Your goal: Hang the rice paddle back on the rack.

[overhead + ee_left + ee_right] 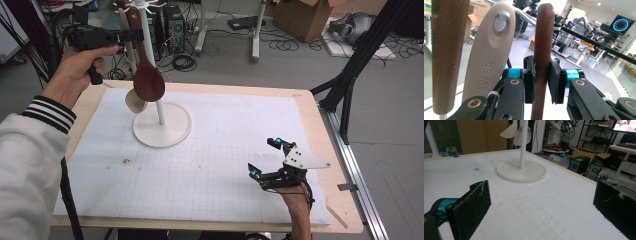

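Dark wood is what I am gripping: my left claw (541, 81) is clamping the brown spoon's (148, 75) handle, which the left gripper view is showing beside a beige SUPOR utensil (489, 50) hanging on a peg. The spoon is hanging upright, bowl down, by the white stand (161, 127) on the bench (320, 135). My right claw (264, 157) is resting wide apart, holding nothing.

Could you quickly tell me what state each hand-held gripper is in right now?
Left hand-held gripper: closed on the dark wooden spoon handle.
Right hand-held gripper: open, holding nothing.
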A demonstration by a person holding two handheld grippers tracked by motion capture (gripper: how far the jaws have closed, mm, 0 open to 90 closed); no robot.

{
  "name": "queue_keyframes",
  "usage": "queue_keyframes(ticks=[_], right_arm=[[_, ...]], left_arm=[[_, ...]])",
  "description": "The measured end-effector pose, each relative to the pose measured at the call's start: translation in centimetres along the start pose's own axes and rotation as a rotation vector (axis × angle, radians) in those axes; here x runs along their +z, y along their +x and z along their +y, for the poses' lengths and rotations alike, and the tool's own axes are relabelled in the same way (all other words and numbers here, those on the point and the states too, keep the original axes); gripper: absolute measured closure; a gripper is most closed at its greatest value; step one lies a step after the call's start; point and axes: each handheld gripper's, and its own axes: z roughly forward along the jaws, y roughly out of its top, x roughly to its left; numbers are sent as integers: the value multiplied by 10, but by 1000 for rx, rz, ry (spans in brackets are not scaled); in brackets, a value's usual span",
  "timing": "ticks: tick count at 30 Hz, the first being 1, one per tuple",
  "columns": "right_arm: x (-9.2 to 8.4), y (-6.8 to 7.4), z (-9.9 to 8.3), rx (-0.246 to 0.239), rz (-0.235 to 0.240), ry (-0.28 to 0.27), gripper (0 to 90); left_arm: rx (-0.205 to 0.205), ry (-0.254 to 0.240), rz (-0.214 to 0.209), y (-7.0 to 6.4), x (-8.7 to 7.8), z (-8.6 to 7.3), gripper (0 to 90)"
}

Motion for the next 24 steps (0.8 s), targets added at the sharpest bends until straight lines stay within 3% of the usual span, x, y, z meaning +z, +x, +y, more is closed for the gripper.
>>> queue_keyframes(ticks=[16,24], right_arm=[[0,0,0,-2,2,1,5],[0,1,0,-2,5,3,5]], left_arm=[[-2,-19,2,1,-1,-3,752],[-29,-24,-2,3,-1,-4,722]])
